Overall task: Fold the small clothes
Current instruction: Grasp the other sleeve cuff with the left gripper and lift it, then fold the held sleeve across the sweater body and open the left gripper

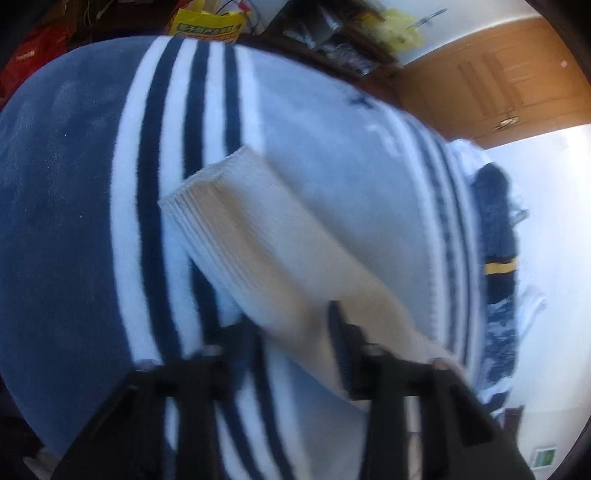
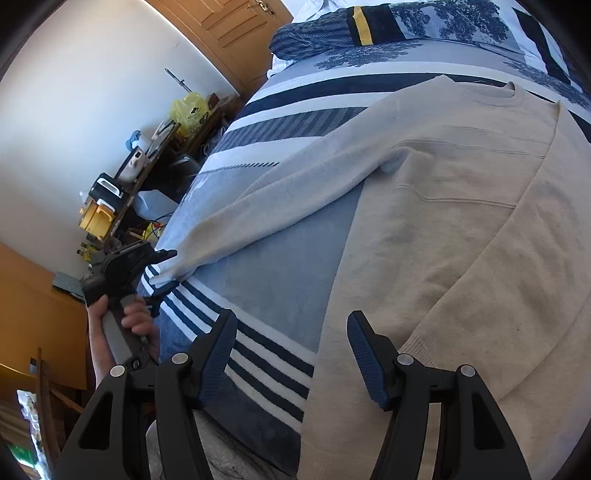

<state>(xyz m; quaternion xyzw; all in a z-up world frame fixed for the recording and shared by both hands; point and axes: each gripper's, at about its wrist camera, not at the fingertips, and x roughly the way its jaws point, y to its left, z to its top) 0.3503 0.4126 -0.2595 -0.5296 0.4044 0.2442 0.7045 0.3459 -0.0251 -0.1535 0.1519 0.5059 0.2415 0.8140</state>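
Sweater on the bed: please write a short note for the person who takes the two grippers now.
Left gripper: at the cuff of the sweater's outstretched sleeve; its view is blurred, so I cannot tell if the pads press the cuff.
Right gripper: open, empty, above the sweater's bottom hem.
Cream sweater: lies flat on the striped blanket, collar toward the pillows.
Done: sweater spread out; no fold visible yet.
Left: probably fold this sleeve across the body, then the other sleeve, then the body.
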